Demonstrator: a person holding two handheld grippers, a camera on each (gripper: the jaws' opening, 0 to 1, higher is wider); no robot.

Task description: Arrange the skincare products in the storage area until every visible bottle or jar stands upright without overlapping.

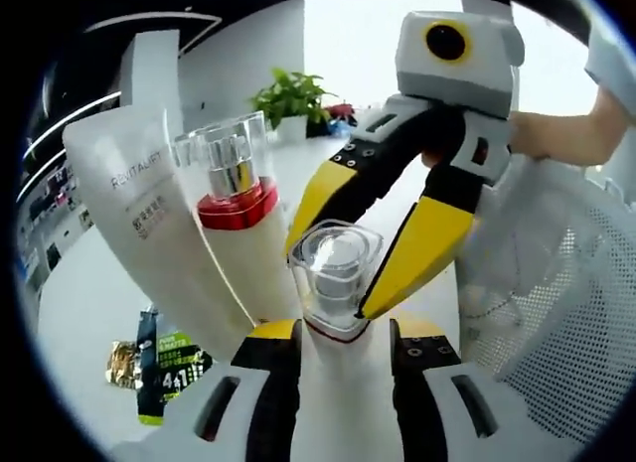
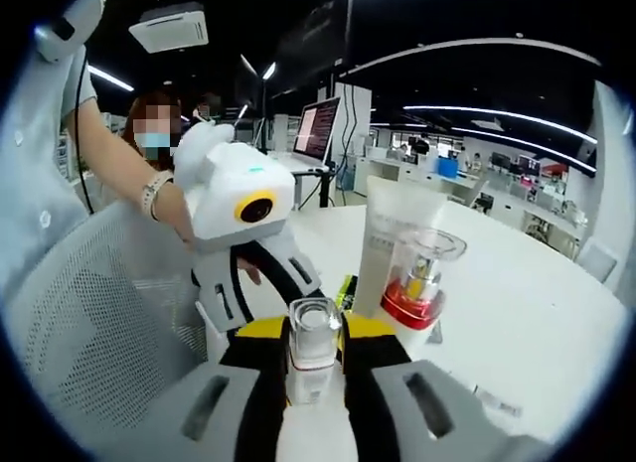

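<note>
In the left gripper view, the left gripper [image 1: 333, 335] had its jaws closed on the white body of a clear-capped bottle [image 1: 336, 273], held off the white surface [image 1: 79, 313]. The right gripper [image 1: 363, 245] came in from above, its yellow-tipped jaws pinching the same bottle at the cap. Just beside stood a red-collared pump bottle [image 1: 236, 199] and a white tube [image 1: 139, 199], leaning; a green packet [image 1: 164, 368] lay below.

In the right gripper view, the right gripper [image 2: 314, 358] gripped the clear-capped bottle [image 2: 313, 348], the left gripper [image 2: 243, 273] close behind it. The red-collared pump bottle [image 2: 417, 283] and white tube [image 2: 393, 238] stood nearby on the surface [image 2: 527, 313].

This looked like a handover or joint carry; next, one gripper should probably release so the bottle could be set upright clear of its neighbours.
</note>
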